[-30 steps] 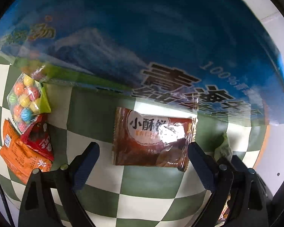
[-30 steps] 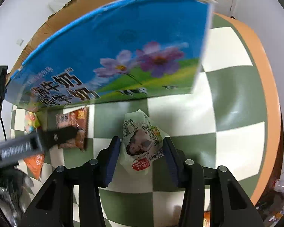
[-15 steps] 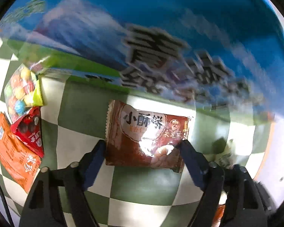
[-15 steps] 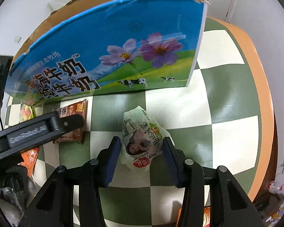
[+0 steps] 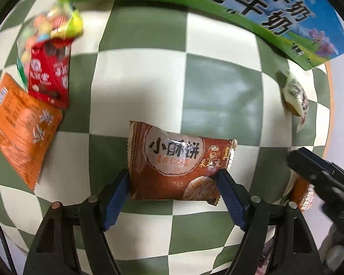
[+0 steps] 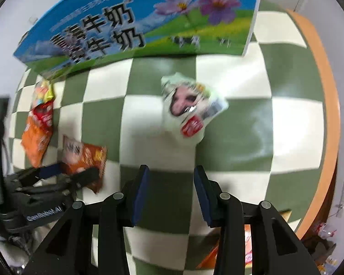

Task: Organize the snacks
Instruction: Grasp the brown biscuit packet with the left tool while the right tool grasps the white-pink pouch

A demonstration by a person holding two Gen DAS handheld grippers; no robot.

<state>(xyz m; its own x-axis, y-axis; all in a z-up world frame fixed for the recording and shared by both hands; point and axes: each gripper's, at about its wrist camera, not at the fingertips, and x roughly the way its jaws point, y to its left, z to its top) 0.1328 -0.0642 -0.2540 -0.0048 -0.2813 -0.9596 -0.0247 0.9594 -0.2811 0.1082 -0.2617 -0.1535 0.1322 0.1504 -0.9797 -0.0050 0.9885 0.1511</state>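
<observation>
My left gripper [image 5: 173,184] is shut on a brown biscuit packet [image 5: 176,162], fingers pressing both short ends, above the green-and-white checkered table [image 5: 217,87]. The packet also shows in the right wrist view [image 6: 83,158]. My right gripper [image 6: 170,183] is open and empty, drawn back from a white-green snack packet [image 6: 190,107] lying on the table; that packet also shows in the left wrist view [image 5: 294,96]. A blue milk carton box [image 6: 137,20] stands at the back.
A candy bag [image 5: 55,23], a red packet [image 5: 49,73] and an orange packet [image 5: 20,126] lie at the left. Another orange packet [image 5: 302,194] lies at the right. The table's orange rim [image 6: 323,91] runs along the right.
My left gripper closed on the brown packet and pulled back from the box with it. My right gripper backed away from the white-green packet, which stays on the table.
</observation>
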